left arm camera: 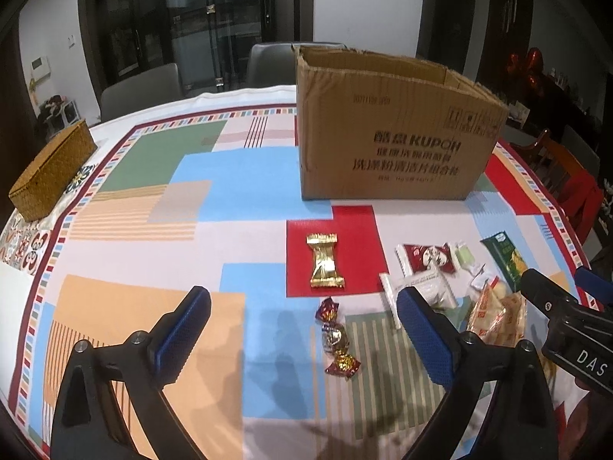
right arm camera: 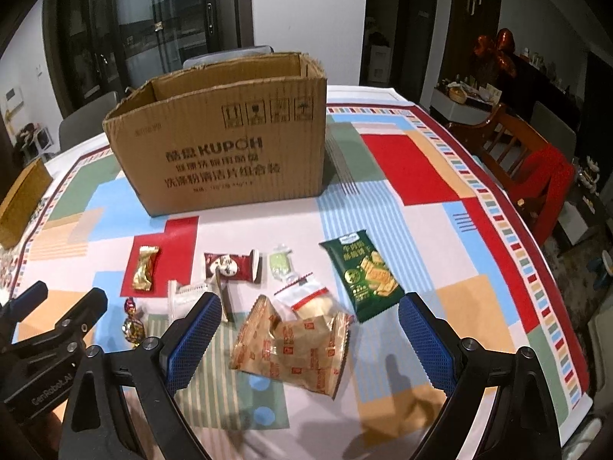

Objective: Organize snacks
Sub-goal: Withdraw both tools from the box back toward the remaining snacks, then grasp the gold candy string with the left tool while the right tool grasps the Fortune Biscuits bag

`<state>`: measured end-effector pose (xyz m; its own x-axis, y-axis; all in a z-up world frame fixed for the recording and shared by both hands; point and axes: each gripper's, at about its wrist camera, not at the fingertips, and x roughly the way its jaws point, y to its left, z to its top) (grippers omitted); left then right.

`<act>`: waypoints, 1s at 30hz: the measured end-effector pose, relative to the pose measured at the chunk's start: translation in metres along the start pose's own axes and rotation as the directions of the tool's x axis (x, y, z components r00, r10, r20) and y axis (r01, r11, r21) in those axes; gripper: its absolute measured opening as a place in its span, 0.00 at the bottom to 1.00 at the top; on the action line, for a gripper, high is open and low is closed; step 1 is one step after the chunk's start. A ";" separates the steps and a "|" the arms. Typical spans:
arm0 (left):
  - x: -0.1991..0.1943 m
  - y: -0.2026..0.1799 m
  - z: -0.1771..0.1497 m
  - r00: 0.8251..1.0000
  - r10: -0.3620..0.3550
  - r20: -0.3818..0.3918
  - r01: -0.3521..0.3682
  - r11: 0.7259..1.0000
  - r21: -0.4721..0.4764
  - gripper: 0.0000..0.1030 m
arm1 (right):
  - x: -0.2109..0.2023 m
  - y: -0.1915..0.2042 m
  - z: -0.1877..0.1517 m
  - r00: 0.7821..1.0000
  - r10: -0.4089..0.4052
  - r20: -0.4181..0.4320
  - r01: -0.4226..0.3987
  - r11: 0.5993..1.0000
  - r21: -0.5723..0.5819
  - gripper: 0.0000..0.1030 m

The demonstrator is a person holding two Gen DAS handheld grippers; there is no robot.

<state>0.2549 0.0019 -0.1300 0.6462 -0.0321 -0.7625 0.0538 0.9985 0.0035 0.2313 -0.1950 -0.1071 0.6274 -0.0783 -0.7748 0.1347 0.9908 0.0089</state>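
Right wrist view looks along a counter [right arm camera: 440, 176] spread with a cloth of coloured blocks and stripes. Largest on it is an open cardboard box [right arm camera: 226, 142], standing upright at the far middle, its printed long side facing near and its long axis running left to right. At the far left edge lies a woven basket box [left arm camera: 51, 168], long axis running near-left to far-right.

Near of the cardboard box the snacks lie scattered in a loose row. A crumpled tan printed wrapper [right arm camera: 295, 349] lies nearest, between the open fingers of the right tool [right arm camera: 310, 329], long axis roughly left to right. Right of it a dark green cracker packet [right arm camera: 364, 274] lies flat, long axis pointing far-left to near-right. Touching the tan wrapper on its far side is a clear bag with a red strip [right arm camera: 306, 299]. Farther off are a dark red and white packet [right arm camera: 231, 266], lengthwise left to right, and a small pale green sweet [right arm camera: 281, 264]. A clear white sachet [left arm camera: 421, 293] lies partly behind the left tool's right finger. A gold foil bar [left arm camera: 325, 260] rests on a red square, long axis near to far. Near of it a twisted red and gold candy [left arm camera: 337, 339] points far-left to near-right.

Both the left tool [left arm camera: 306, 337] and the right tool hover above the counter, spread wide with nothing between their blue pads.
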 end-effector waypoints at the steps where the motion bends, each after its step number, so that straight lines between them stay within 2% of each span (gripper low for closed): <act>1: 0.002 0.000 -0.002 1.000 -0.001 -0.005 0.001 1.000 -0.002 0.95 | 0.002 0.001 -0.001 1.000 0.000 -0.005 0.000 1.000 0.000 0.92; 21: 0.037 -0.004 -0.025 0.996 0.011 -0.087 -0.015 0.999 -0.045 0.81 | 0.030 0.003 -0.017 0.996 -0.024 -0.082 0.028 0.999 0.037 0.92; 30: 0.047 -0.003 -0.030 0.994 0.002 -0.109 -0.009 0.998 -0.062 0.70 | 0.048 0.006 -0.024 0.991 -0.042 -0.128 0.050 0.997 0.060 0.92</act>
<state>0.2622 -0.0014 -0.1854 0.5598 -0.0250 -0.8282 0.0008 0.9996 -0.0296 0.2433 -0.1897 -0.1593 0.5177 -0.1051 -0.8491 0.2114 0.9774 0.0079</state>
